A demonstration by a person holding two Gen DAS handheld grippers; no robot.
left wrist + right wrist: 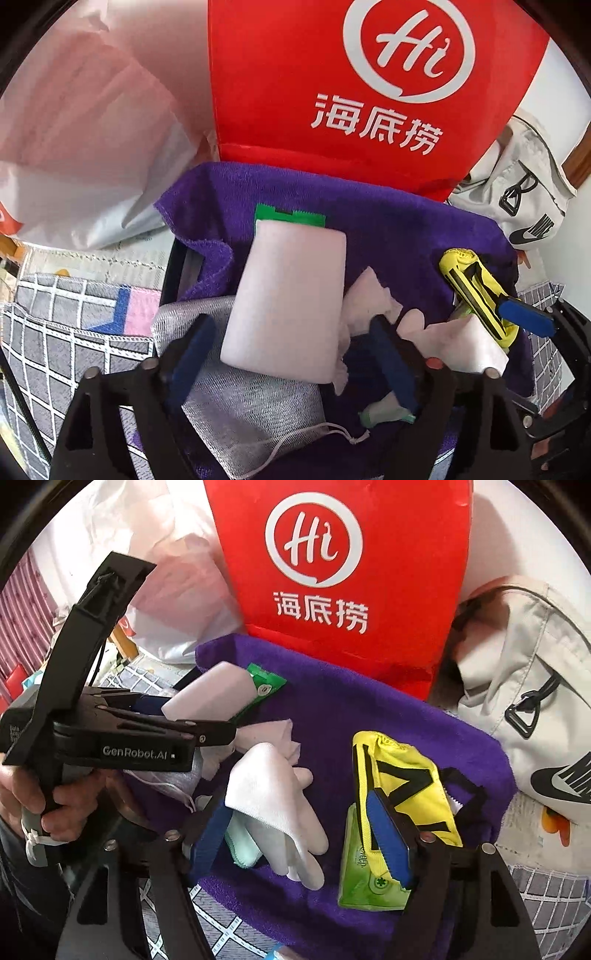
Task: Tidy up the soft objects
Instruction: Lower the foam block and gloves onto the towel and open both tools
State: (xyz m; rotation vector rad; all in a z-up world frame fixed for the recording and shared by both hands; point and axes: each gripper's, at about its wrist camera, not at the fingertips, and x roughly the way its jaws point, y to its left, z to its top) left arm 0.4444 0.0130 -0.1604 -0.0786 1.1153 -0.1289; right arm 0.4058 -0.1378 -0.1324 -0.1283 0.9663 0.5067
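Observation:
A purple towel [388, 229] lines a container that holds the soft things. My left gripper [291, 325] is open, and a white foam block [288, 295] sits tilted between its blue pads [192, 350] with a gap on each side. Under it lies a grey mesh drawstring bag [251, 406]. In the right wrist view my right gripper [297, 805] is open over a white glove [280, 805]. Its right finger [391, 842] rests against a yellow and black pouch [406, 775]. A green wipes packet [365, 871] lies below the pouch. A hand [55, 805] holds the left gripper [207, 734].
A red paper bag [332, 92] stands right behind the towel. A grey sports bag [528, 206] is at the right and a white plastic bag [92, 147] at the left. Checked bedding [55, 332] surrounds the container. Crumpled tissue [369, 299] and a mint cloth [243, 849] lie on the towel.

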